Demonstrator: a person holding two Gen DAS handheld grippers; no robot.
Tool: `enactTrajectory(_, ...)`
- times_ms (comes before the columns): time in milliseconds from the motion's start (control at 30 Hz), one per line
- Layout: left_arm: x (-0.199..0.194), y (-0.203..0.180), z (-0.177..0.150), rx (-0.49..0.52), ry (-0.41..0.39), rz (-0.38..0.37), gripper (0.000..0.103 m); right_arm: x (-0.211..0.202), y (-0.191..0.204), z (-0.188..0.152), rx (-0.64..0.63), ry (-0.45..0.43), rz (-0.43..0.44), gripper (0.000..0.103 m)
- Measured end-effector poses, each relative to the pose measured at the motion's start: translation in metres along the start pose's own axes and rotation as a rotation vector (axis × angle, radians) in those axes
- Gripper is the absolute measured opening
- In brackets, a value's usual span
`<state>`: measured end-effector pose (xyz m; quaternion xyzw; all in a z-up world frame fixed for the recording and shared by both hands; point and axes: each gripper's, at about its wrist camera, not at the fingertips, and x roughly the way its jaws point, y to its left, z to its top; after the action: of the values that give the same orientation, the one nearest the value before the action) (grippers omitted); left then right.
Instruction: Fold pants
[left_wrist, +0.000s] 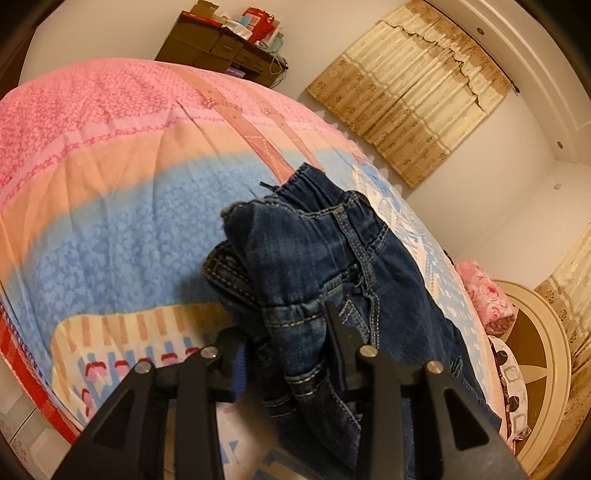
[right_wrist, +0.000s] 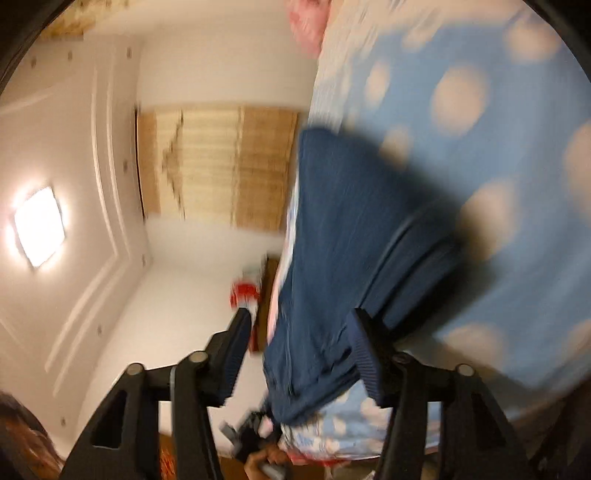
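Note:
Dark blue jeans lie bunched on the bed, waistband towards me. My left gripper has its fingers wide apart with the denim lying between them; the left finger is mostly hidden behind the cloth. In the blurred right wrist view the jeans stretch along the bed's edge. My right gripper is open, its fingers apart either side of the denim, the right finger against the cloth.
The bed has a pink, orange and blue quilt and a blue spotted sheet. A dark dresser stands at the far wall. Curtains, a pink pillow and a round headboard lie to the right.

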<state>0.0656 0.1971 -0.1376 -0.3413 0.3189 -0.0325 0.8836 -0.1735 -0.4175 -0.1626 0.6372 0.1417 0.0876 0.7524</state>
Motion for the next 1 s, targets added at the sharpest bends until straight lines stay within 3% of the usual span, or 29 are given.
enactTrajectory(133,0.001,-0.002,0.0,0.004,0.001,0.015,0.037,-0.019,-0.004,0.003,0.051,-0.017,-0.006,0.058)
enactTrajectory(300,0.002,-0.005,0.001,0.002,0.004,0.018,0.037,-0.019,-0.01,-0.009,0.103,0.011,-0.088,0.058)
enactTrajectory(400,0.002,-0.005,0.002,0.003,0.004,0.018,0.037,-0.011,-0.012,-0.009,0.075,0.005,-0.101,0.058)
enactTrajectory(533,0.002,-0.006,0.002,0.001,0.005,0.017,0.037,0.004,0.005,-0.004,-0.003,-0.028,-0.043,0.058)
enactTrajectory(767,0.003,-0.008,0.0,0.008,-0.002,0.026,0.037,0.027,0.009,-0.011,-0.107,-0.081,-0.073,0.058)
enactTrajectory(900,0.004,-0.008,0.001,0.006,0.007,0.024,0.038,0.042,0.012,-0.017,-0.149,-0.056,-0.166,0.058)
enactTrajectory(1000,0.004,-0.007,0.001,0.004,0.003,0.025,0.038,0.021,0.013,-0.016,-0.127,-0.122,-0.224,0.058)
